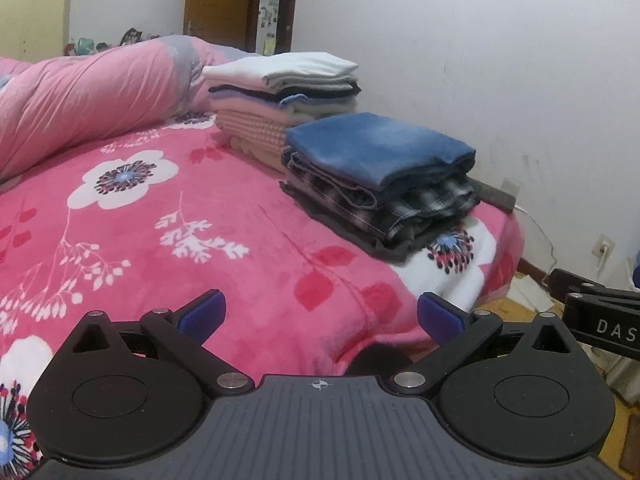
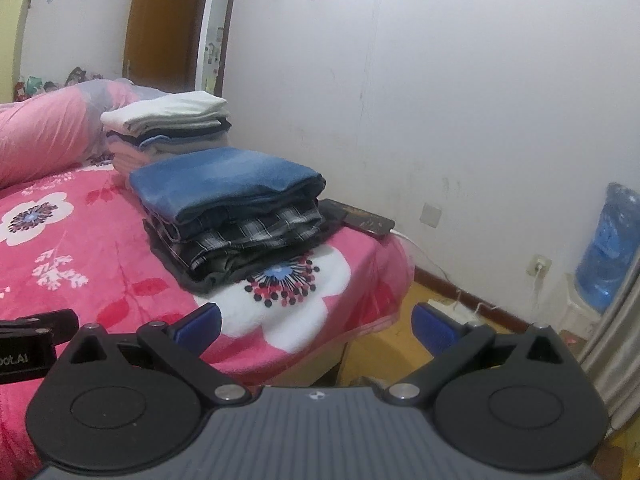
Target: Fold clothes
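Left tongs [image 1: 320, 316] and right tongs [image 2: 316, 322] both wide apart, holding nothing. Two folded clothes stacks on bed [image 1: 224, 216]: near pile [image 1: 380, 184] topped blue, far pile [image 1: 280, 96] topped white. No unfolded garment visible; folding looks finished.

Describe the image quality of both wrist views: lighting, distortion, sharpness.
Left wrist view: soft, even indoor light, no glare; fisheye bends the wall and bed edge; the blue folded garment and floral blanket look slightly soft, while the left gripper, jaws open, is crisp. Right wrist view: same flat light, dark vignette in the corners, curved wall lines; the water jug at the edge is smeared.
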The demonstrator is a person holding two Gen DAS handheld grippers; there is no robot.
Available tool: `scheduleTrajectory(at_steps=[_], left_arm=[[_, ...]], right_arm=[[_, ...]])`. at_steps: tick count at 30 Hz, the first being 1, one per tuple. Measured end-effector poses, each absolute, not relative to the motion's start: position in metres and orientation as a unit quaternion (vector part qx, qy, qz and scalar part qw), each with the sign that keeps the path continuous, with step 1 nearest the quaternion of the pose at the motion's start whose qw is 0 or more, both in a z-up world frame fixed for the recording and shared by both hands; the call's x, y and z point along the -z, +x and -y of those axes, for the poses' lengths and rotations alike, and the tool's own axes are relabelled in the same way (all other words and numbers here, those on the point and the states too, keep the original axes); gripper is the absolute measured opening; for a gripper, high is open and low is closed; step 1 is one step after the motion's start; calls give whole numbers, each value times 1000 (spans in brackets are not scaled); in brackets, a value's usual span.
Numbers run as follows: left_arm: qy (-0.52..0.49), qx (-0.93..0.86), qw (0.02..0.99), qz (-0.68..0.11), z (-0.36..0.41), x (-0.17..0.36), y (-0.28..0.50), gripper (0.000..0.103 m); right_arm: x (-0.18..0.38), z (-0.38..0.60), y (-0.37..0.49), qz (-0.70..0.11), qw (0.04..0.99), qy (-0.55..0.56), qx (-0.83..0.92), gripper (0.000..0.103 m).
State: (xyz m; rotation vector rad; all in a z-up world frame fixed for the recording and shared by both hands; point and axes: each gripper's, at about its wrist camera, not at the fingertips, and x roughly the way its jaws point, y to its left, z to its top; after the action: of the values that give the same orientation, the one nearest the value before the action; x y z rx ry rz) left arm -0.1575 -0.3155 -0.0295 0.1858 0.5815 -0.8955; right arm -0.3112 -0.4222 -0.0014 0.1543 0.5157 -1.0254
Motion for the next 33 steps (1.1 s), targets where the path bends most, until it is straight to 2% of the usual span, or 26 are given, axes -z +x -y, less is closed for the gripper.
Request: scheduleTrajectory(at_steps=[33], left_arm=[[81, 418, 861, -278, 307, 27, -152, 103]], right_arm=[[6, 414, -306, -251, 842, 73, 471, 103]])
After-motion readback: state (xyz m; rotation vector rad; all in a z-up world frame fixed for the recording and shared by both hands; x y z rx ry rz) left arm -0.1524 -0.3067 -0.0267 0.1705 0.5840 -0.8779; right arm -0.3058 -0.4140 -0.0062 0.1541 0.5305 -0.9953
